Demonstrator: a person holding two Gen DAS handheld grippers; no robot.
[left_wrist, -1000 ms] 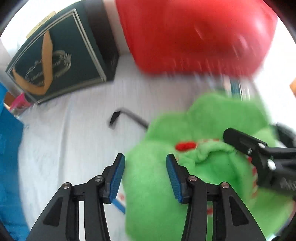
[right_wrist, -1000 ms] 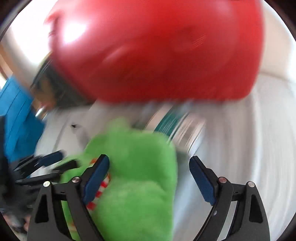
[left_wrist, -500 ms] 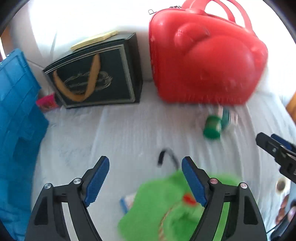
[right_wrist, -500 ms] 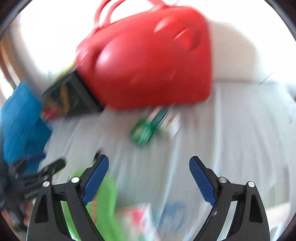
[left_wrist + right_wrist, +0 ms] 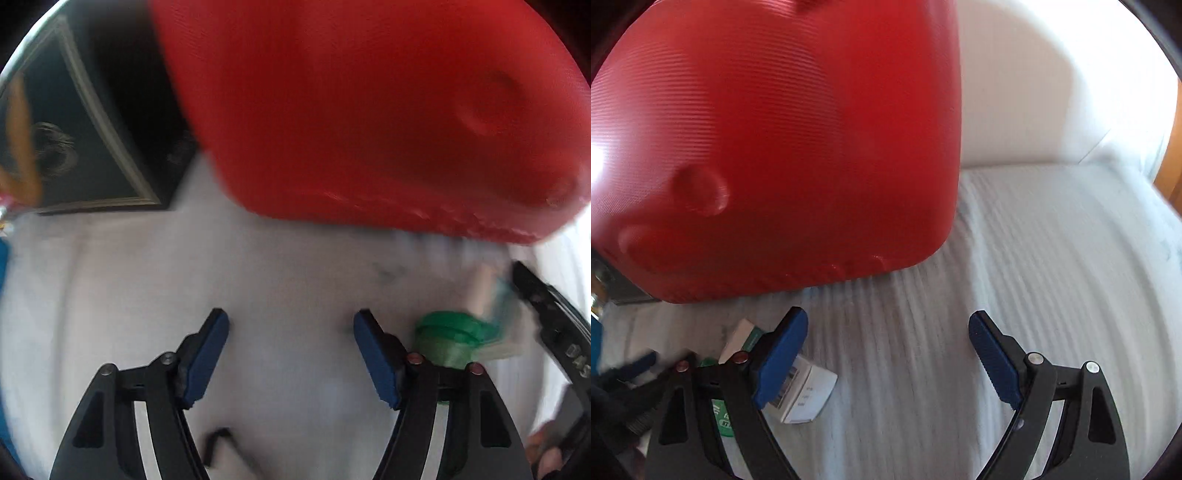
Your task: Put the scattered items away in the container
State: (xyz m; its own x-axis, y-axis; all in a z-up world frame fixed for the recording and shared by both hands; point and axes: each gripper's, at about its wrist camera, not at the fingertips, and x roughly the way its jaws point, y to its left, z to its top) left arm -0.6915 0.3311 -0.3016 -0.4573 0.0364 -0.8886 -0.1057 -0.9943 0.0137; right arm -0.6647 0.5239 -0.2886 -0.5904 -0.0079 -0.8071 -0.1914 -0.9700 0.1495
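Left to right on the white cloth (image 5: 110, 280): dark framed box (image 5: 85, 122), red case (image 5: 369, 110), green-capped bottle (image 5: 447, 338) lying just beside the case. Left gripper (image 5: 291, 350) closing on nothing; right gripper (image 5: 888, 354) wide apart, empty, bottle beside its left finger

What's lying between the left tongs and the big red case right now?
Only bare white cloth lies between the empty, closing left tongs and the glossy red hard-shell case, as the left wrist view shows.
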